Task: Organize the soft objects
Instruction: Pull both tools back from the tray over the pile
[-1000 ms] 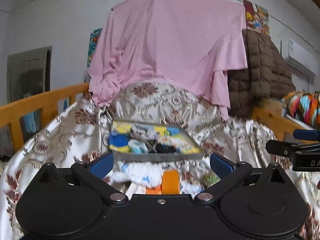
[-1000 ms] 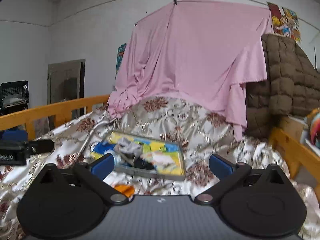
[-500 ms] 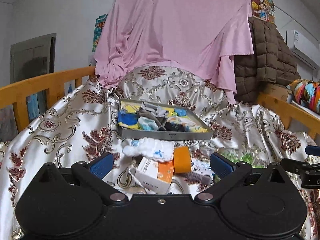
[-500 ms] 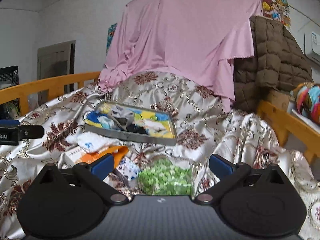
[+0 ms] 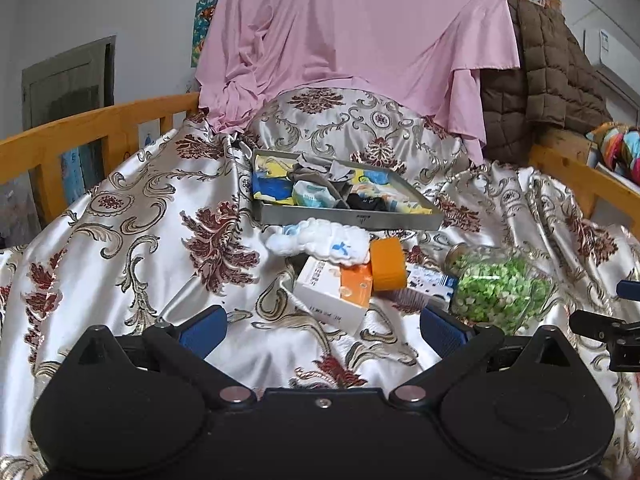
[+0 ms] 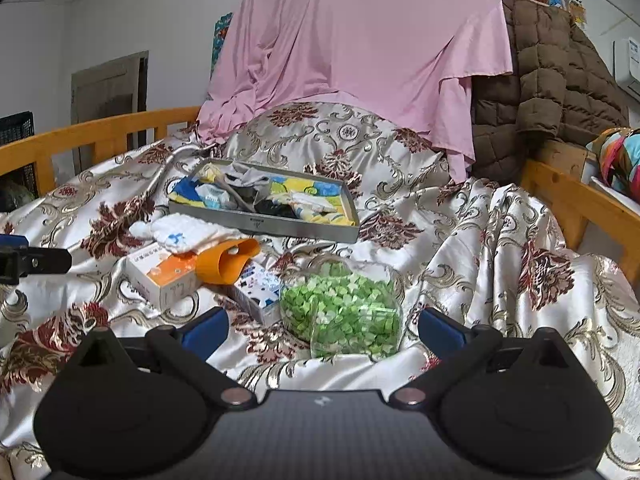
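Note:
A grey metal tray [image 5: 348, 218] [image 6: 264, 226] lies on the bedspread and holds several socks and small cloths. A white sock with blue print [image 5: 320, 242] [image 6: 182, 234] lies just in front of it, on top of a white and orange box [image 5: 334, 290] [image 6: 164, 276]. My left gripper [image 5: 322, 326] is open and empty, a short way in front of the box. My right gripper [image 6: 322, 326] is open and empty, just in front of a clear jar of green bits [image 6: 344, 310] [image 5: 500, 292].
An orange cup [image 5: 387, 263] [image 6: 228, 264] and a small blue-and-white box [image 6: 260, 292] lie between the box and the jar. Wooden bed rails [image 5: 96, 128] [image 6: 580, 200] run along both sides. A pink sheet [image 5: 360, 32] and a brown quilt [image 6: 552, 80] hang behind.
Both views have tilted downward and drawn back, so the sock, boxes, cup and jar have come into full view. Both grippers stay open.

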`<action>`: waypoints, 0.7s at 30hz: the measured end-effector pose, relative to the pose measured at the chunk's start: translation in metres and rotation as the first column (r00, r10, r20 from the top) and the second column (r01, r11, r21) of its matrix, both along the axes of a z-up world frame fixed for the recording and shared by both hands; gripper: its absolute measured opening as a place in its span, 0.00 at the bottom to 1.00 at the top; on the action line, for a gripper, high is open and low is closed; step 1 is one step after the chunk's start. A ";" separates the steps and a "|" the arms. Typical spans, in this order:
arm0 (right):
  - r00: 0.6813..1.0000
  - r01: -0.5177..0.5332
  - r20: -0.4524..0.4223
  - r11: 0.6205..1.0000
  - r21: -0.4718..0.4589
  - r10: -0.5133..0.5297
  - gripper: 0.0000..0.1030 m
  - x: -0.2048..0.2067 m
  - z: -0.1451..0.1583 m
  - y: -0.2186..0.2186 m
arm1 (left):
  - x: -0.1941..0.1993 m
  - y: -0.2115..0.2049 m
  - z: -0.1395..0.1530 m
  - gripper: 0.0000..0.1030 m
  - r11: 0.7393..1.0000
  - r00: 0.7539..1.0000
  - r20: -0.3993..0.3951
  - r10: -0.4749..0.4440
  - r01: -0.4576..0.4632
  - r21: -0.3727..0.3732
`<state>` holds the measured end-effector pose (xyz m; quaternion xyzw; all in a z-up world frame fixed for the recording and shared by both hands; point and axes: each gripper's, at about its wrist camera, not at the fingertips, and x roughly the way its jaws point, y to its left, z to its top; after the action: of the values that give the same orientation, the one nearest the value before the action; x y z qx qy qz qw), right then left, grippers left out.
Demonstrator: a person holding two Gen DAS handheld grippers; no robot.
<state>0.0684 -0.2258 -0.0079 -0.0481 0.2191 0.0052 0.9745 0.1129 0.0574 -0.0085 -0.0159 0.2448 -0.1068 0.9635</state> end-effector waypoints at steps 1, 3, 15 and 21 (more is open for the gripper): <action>1.000 -0.003 -0.005 1.000 -0.001 0.003 1.00 0.000 -0.002 0.000 | -0.001 0.001 0.000 0.99 1.000 1.000 0.003 -0.002 0.002 0.009; 1.000 -0.010 -0.010 1.000 -0.009 0.010 1.00 -0.001 -0.008 0.002 | -0.003 0.003 -0.002 0.99 1.000 1.000 0.004 -0.008 0.008 0.026; 0.993 -0.116 -0.009 0.992 -0.045 0.115 1.00 0.008 -0.028 0.019 | -0.001 0.004 -0.015 0.99 0.998 1.000 -0.016 -0.019 0.020 0.062; 0.987 -0.163 -0.014 0.984 -0.072 0.163 1.00 0.010 -0.033 0.030 | 0.001 0.002 -0.020 0.99 0.995 0.999 -0.032 -0.025 0.028 0.092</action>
<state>0.0784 -0.1959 -0.0412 -0.1011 0.2185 0.0772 0.9675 0.1135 0.0590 -0.0282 0.0305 0.2644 -0.1079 0.9579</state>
